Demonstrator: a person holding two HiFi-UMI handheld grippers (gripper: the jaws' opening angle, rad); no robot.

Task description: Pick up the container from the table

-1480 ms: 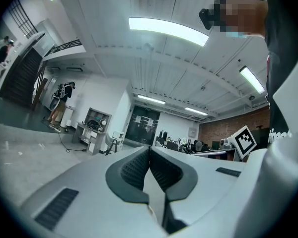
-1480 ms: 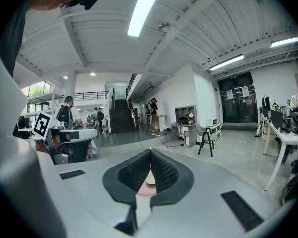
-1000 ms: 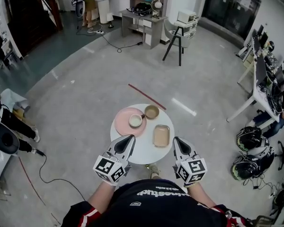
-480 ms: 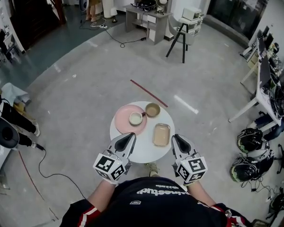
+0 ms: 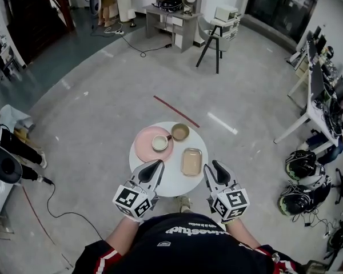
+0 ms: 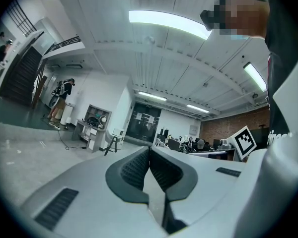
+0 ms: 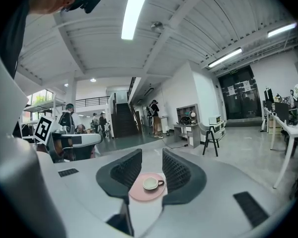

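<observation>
A tan rectangular container (image 5: 191, 161) lies on the right half of a small round white table (image 5: 171, 182). A pink plate (image 5: 143, 150) holding a white cup (image 5: 160, 143) sits at the table's left, with a tan bowl (image 5: 180, 132) behind. My left gripper (image 5: 155, 166) hovers shut and empty over the table's near left edge; its pads meet in the left gripper view (image 6: 149, 150). My right gripper (image 5: 212, 169) hangs just right of the container's near end, its jaws opening with nothing between them. The right gripper view (image 7: 152, 163) frames the plate (image 7: 138, 193) and cup (image 7: 150, 183) in the gap.
A red strip (image 5: 176, 111) lies on the grey floor beyond the table. A black cable (image 5: 63, 210) trails at the left. Helmets (image 5: 300, 167) and desks (image 5: 314, 104) line the right side. A stool (image 5: 208, 53) and a shelf desk (image 5: 174, 24) stand far back.
My right gripper's jaws have parted from shut to wide. Both grippers stay near the table's front edge, and the head view has shifted slightly.
</observation>
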